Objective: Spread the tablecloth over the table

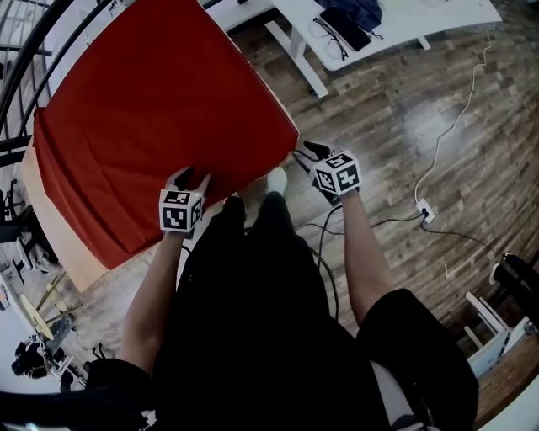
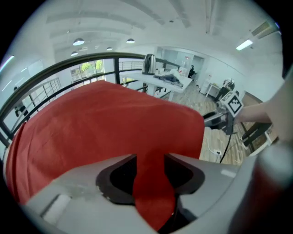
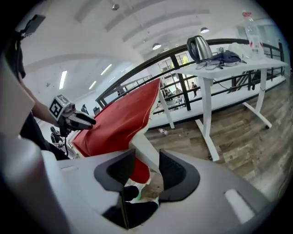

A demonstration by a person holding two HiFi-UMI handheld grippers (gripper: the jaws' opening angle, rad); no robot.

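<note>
Where red tablecloth (image 1: 160,118) covers table (image 1: 50,223), wooden floor (image 1: 455,126), white desk (image 1: 404,25) beyond

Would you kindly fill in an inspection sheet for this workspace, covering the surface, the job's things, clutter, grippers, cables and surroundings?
Surface: table, mostly covered; a bare pale edge shows on one side.
Job's things: red tablecloth lies over the top, its near edge hanging down.
Clutter: nothing seen on the cloth.
Grippers: left gripper is closed on a fold of the cloth; right gripper is at the cloth's corner, jaws apart and not pinching.
Cables: white cable runs across the floor to a power strip.
Surroundings: wooden floor, white desk with a kettle, black railing.
</note>
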